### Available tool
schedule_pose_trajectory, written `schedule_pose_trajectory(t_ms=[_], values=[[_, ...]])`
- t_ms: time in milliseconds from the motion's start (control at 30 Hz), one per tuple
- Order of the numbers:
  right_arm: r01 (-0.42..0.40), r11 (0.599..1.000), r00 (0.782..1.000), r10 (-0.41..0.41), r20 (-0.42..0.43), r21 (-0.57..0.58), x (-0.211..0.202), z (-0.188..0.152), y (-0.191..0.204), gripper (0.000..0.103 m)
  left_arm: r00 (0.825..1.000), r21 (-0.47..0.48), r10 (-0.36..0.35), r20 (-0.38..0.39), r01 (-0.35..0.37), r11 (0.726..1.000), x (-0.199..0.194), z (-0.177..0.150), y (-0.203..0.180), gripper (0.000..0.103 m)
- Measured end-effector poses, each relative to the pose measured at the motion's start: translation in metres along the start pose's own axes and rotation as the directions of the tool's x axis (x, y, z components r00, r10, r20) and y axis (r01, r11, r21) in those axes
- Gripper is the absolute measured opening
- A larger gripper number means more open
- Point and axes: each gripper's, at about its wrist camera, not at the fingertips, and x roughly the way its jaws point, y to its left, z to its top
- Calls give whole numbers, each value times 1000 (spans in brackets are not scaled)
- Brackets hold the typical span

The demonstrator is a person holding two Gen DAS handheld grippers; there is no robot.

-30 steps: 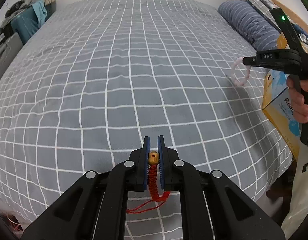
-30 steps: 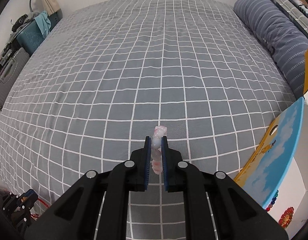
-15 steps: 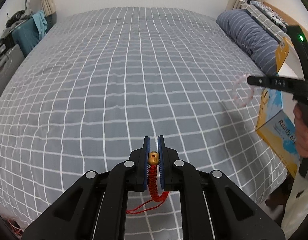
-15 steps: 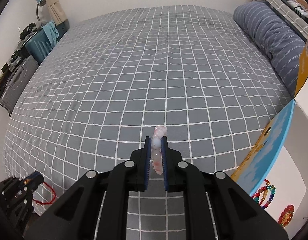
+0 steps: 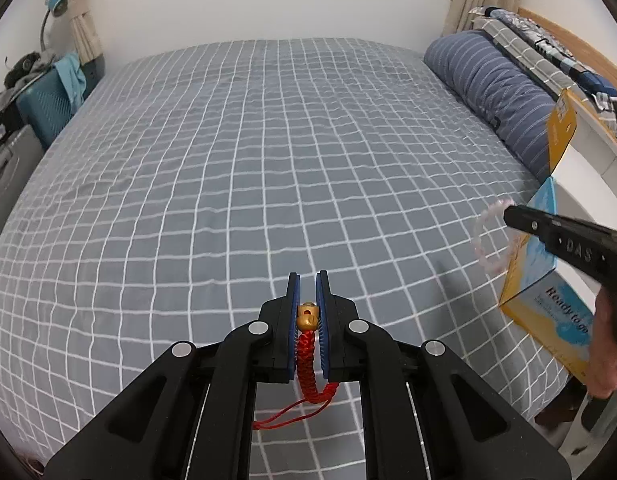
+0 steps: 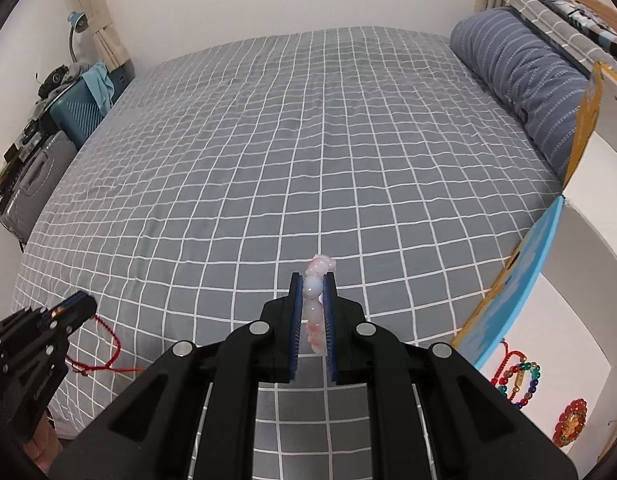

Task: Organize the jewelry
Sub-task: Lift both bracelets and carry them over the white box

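While both grippers rise from the bed [image 5: 244, 184], its grey checked cover fills each view from nine to three o'clock, now seen from higher than a second ago: more wall, the curtains and the window edge have come into the upper part of both views. No jewelry is seen lying on the cover.

At three to four o'clock in the right wrist view stands the open box [image 6: 564, 320], its blue-and-yellow flap raised. More of its white interior shows than before, and two beaded pieces already lie inside, a multicoloured bracelet [image 6: 520, 380] and a red-and-gold ornament [image 6: 570, 428].

Left gripper [image 5: 307, 320]: jaws together, clamped on the red braided bracelet [image 5: 306, 360] just under its gold bead, the loose cord tail hanging toward six o'clock. This grip matches the earlier frames.

Right gripper [image 6: 313, 316]: jaws together, clamped on the pink bead bracelet [image 6: 314, 304], a few beads standing above the tips. In the left wrist view this gripper has shifted from two o'clock toward three, nearer the box edge, its bracelet blurred.

Judgement: both pieces are lifted and in transit; delivery into the box comes next, the right piece probably first.
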Motion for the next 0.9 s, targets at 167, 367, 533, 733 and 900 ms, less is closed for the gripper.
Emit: schedule_pose_trajectory(t_ms=[167,367,533,733,900], values=[[2,1000,999,-3,42,20,-21,2,-10,10,999,31,-30,14,30,999,-3,17,-18,8],[13,998,995,-19,95,60,-49,-1,-31,10,996,89,-79,34,75,993,-11,36,-52,8],[38,993,990,-53,131,115,-72,-8,-57,10,991,140,-124,47,116,983,-15,48,-83,8],[84,980,980,-113,162,178,-100,-20,-92,10,981,218,-189,44,175,960,-17,55,-135,8],[124,961,973,-167,161,248,-114,-35,-133,10,968,281,-249,23,232,931,-12,56,-177,8]])
